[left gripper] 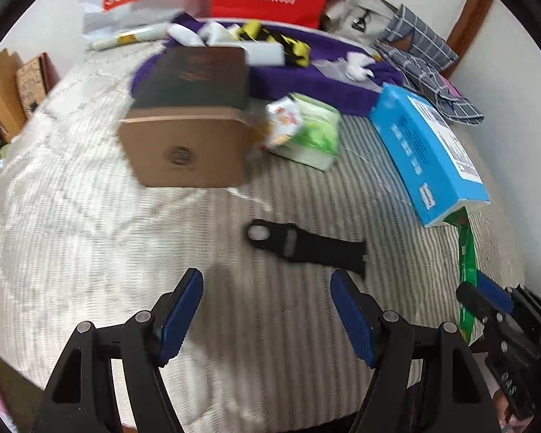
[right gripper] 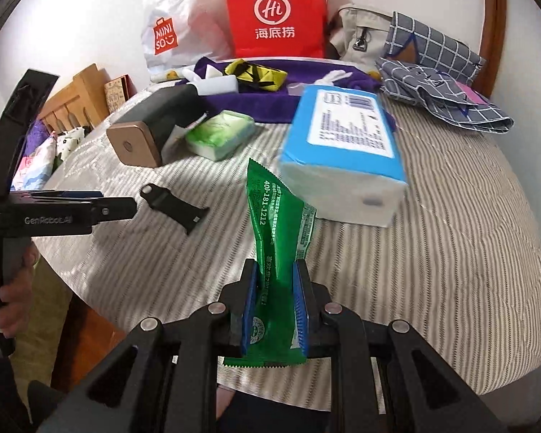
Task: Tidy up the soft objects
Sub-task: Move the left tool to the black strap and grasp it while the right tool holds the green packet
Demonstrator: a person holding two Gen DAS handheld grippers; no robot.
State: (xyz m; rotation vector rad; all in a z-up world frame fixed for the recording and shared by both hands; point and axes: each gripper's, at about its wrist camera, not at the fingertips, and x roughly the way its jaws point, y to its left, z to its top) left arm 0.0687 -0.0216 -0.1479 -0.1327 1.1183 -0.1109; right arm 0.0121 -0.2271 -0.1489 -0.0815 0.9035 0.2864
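We clamp the green packet (right gripper: 274, 252) in the right gripper (right gripper: 276, 270), just beside the blue tissue pack (right gripper: 342, 144), keeping the left gripper (left gripper: 267, 281) open, empty, ready for sorting.

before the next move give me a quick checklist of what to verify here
1. Right gripper shut on the green packet: ok.
2. Packet hangs clear of the bed: ok.
3. Left gripper open, nothing between its fingers: ok.
4. Black strap lies flat on the bed ahead of the left gripper: ok.
5. Where the packet should go: cannot tell.
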